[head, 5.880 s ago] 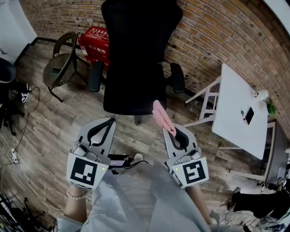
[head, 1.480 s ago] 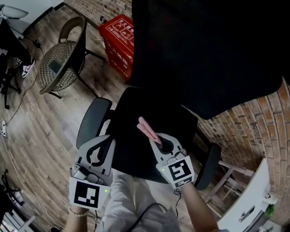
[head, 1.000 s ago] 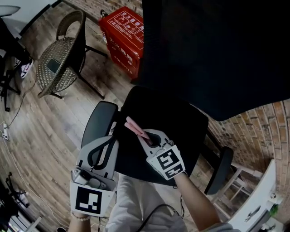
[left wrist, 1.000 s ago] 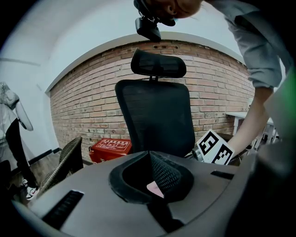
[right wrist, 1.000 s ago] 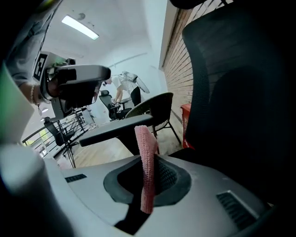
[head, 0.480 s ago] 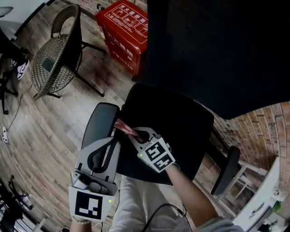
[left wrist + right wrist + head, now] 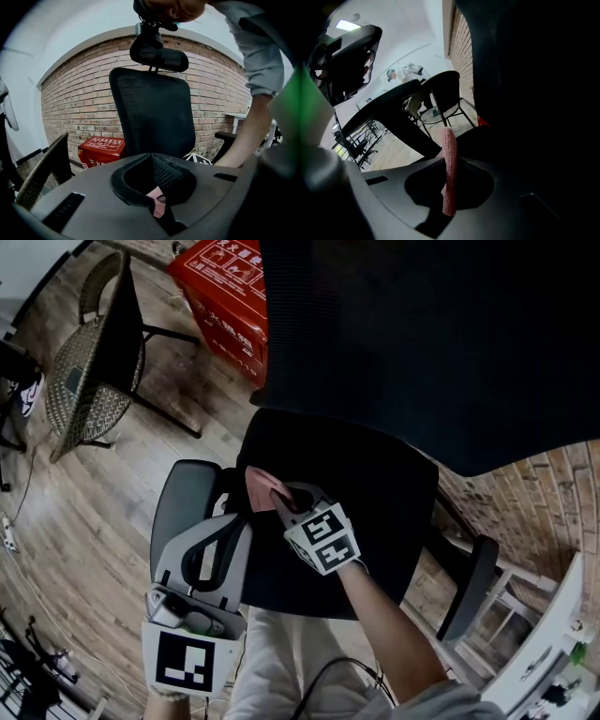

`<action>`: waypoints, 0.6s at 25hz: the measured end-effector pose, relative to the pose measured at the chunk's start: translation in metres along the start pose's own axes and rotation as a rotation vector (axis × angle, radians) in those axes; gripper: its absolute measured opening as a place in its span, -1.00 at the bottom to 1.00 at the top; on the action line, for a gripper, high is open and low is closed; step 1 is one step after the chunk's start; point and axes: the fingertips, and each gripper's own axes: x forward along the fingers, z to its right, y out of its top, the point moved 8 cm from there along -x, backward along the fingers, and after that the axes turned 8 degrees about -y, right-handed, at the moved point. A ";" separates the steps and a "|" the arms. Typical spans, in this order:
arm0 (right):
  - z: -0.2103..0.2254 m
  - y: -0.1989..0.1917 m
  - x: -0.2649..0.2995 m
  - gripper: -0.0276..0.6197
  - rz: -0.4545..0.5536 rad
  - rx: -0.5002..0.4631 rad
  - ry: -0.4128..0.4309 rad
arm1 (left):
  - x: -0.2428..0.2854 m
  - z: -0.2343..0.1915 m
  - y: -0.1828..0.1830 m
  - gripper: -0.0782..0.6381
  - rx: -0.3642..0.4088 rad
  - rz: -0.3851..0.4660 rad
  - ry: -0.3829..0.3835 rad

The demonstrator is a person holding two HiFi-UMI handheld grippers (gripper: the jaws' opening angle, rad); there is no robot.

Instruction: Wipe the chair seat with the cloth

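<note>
Wood-plank floor (image 7: pixel 84 512) below, red-brown brick wall (image 7: pixel 84 98) beyond left gripper (image 7: pixel 232 518). Black office chair ahead of both grippers: tall mesh backrest (image 7: pixel 422 343), curved headrest (image 7: pixel 159 51) on top, smooth dark padded chair seat (image 7: pixel 375 484). Grey rounded armrest (image 7: pixel 180 504) directly under left gripper. Second armrest (image 7: pixel 467 587) well off to right of right gripper (image 7: pixel 281 495). Farther out, left of left gripper: round woven wicker chair (image 7: pixel 80 381) on thin black legs, then boxy red crate (image 7: pixel 225 282) with white characters, too small to read. Black-and-white square marker cube (image 7: pixel 183 660) at rear of left gripper, same kind on right; pattern only, no text.

Right gripper: jaws closed tight on cloth (image 7: pixel 262 486), pink, knitted, ribbed. Pinched into narrow upright strip in right gripper view. Loose end spread past tips, down on seat's left edge near grey armrest.

Left gripper: jaw tips brought together, oval loop behind them, nothing clamped. Held over armrest, just left of right gripper. Small bit of pink visible through loop in left gripper view; cannot tell whether touching.
</note>
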 end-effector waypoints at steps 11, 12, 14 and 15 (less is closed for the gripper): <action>0.092 -0.010 0.000 -0.75 0.015 0.126 -0.216 | 0.042 0.007 0.000 -0.73 0.027 -0.013 -0.090; 0.102 -0.012 -0.003 -0.75 0.016 0.152 -0.244 | 0.044 0.008 -0.001 -0.73 0.032 -0.017 -0.099; 0.119 -0.017 -0.010 -0.75 0.021 0.200 -0.293 | 0.047 0.010 -0.002 -0.73 0.031 -0.019 -0.109; 0.127 -0.019 -0.013 -0.75 0.022 0.218 -0.314 | 0.049 0.011 -0.002 -0.73 0.028 -0.020 -0.113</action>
